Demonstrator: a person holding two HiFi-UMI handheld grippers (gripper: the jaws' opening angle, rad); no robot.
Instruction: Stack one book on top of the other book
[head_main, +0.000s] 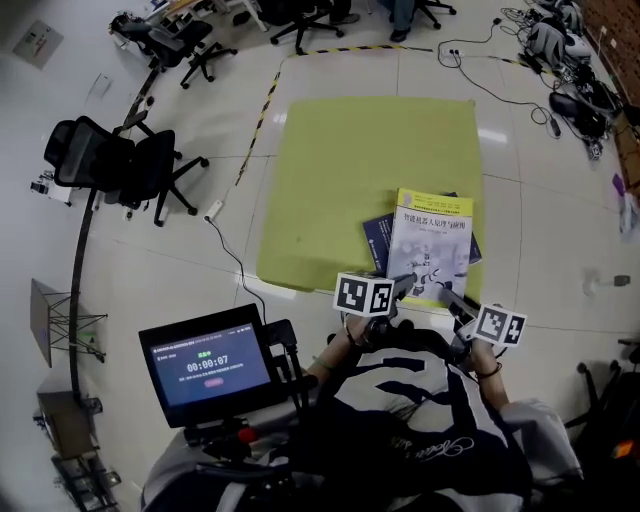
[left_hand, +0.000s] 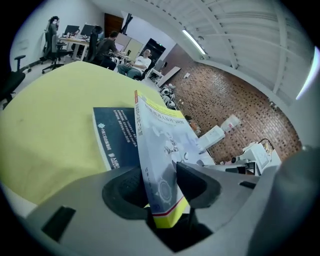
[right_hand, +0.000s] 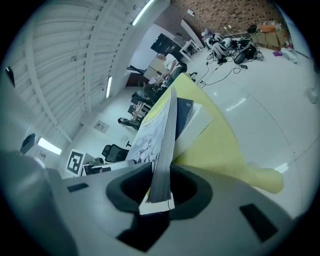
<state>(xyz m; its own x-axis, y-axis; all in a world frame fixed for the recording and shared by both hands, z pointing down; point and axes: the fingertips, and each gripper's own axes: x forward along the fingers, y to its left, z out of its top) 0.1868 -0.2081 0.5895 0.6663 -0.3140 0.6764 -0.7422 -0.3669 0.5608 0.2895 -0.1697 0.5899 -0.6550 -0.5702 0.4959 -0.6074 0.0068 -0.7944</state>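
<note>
Mat (head_main: 340, 170) bears blue book (head_main: 378, 240); left gripper (head_main: 403, 286) and right gripper (head_main: 451, 297) jaws pinch white book (head_main: 432, 238) above; uneven release would likely skew it.

Grey-white book (head_main: 432, 245) with yellow bands, navy book (head_main: 378, 243) — plain yellow-green mat (head_main: 340, 170), pale glossy floor (head_main: 560, 230)

Left gripper (head_main: 402, 288) and right gripper (head_main: 452, 299) point forward-down side by side, jaws clamping one book (head_main: 432, 240).

Glossy paper cover on the white-and-yellow book (head_main: 432, 245); the dark blue paperback (head_main: 376, 240) looks matt (like the yellow-green cloth mat (head_main: 340, 180)); the white floor tiles (head_main: 540, 200) shine.
</note>
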